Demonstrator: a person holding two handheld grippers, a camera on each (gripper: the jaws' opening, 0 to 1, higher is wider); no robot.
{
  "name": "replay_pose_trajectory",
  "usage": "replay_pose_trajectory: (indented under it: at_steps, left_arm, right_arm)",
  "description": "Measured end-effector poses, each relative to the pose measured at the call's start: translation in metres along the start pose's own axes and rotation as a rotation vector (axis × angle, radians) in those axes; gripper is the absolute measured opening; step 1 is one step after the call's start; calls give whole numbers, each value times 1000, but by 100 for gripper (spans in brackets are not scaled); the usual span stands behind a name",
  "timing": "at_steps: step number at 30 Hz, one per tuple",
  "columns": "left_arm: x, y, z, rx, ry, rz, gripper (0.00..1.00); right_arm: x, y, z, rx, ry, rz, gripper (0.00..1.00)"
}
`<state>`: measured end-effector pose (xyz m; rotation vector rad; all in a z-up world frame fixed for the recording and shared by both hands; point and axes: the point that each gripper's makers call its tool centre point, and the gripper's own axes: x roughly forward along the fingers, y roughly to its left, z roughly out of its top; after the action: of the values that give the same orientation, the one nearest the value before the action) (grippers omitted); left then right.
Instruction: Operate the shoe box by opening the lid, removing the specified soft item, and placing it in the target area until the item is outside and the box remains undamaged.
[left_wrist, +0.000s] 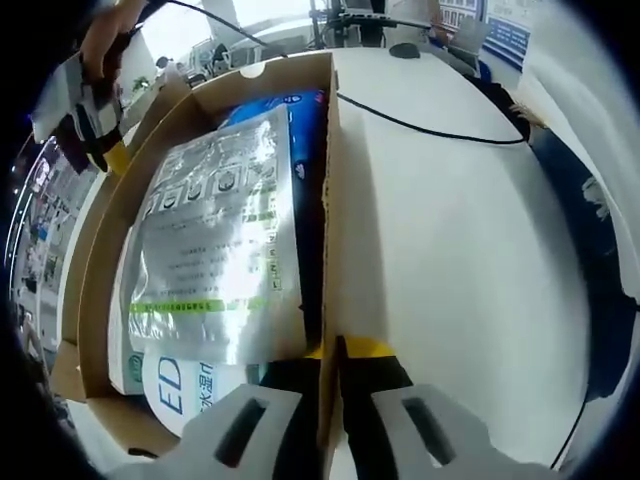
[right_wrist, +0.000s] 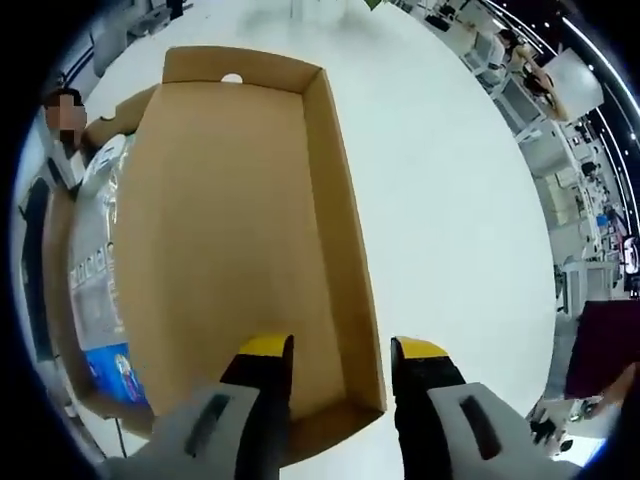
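Note:
The brown shoe box (left_wrist: 328, 200) lies open on a white table. Inside it is a soft silvery plastic package (left_wrist: 215, 250) with green print, lying over a blue and white pack (left_wrist: 300, 110). My left gripper (left_wrist: 332, 352) straddles the box's right wall, its yellow-tipped jaws pressed on either side of the cardboard. The raised lid (right_wrist: 230, 200) shows its bare brown inside. My right gripper (right_wrist: 342, 350) stands open with the lid's side flap (right_wrist: 355, 300) between its jaws. The package (right_wrist: 95, 260) peeks out left of the lid. The right gripper (left_wrist: 85, 110) is also at the box's far left corner.
A black cable (left_wrist: 420, 125) crosses the white table (left_wrist: 450, 250) beyond the box. The table (right_wrist: 450, 200) is bare white right of the lid. Desks and office gear stand in the background. A hand (right_wrist: 560, 415) shows at the lower right.

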<state>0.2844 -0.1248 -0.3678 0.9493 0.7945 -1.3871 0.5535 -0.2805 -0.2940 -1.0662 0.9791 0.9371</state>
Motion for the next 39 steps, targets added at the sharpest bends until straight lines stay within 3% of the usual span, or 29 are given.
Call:
replay_pose_trajectory:
  at_steps: [11, 13, 16, 22, 26, 29, 30, 33, 39]
  left_arm:
    - [2, 0, 1, -1, 18, -10, 1]
    - [2, 0, 1, -2, 18, -7, 1]
    - [1, 0, 1, 1, 17, -8, 1]
    - [1, 1, 2, 0, 18, -10, 1]
    - [0, 1, 3, -1, 18, -6, 1]
    - [1, 1, 3, -3, 19, -3, 2]
    - [1, 1, 3, -3, 19, -3, 2]
    - [1, 1, 4, 2, 17, -3, 1]
    - [1, 1, 4, 4, 16, -3, 1]
  right_arm:
    - [-41, 31, 14, 18, -68, -45, 42]
    - [-44, 28, 14, 9, -79, -57, 44]
    - [-56, 34, 26, 35, -150, -66, 46]
    - [-76, 49, 37, 24, -217, -102, 48]
    - [-75, 41, 36, 27, -235, -128, 49]
    - [-94, 53, 38, 23, -259, -150, 51]
    - [-90, 49, 39, 21, -265, -150, 53]
    - [-107, 61, 39, -24, -282, -183, 54]
    - [-134, 91, 40, -25, -306, -219, 58]
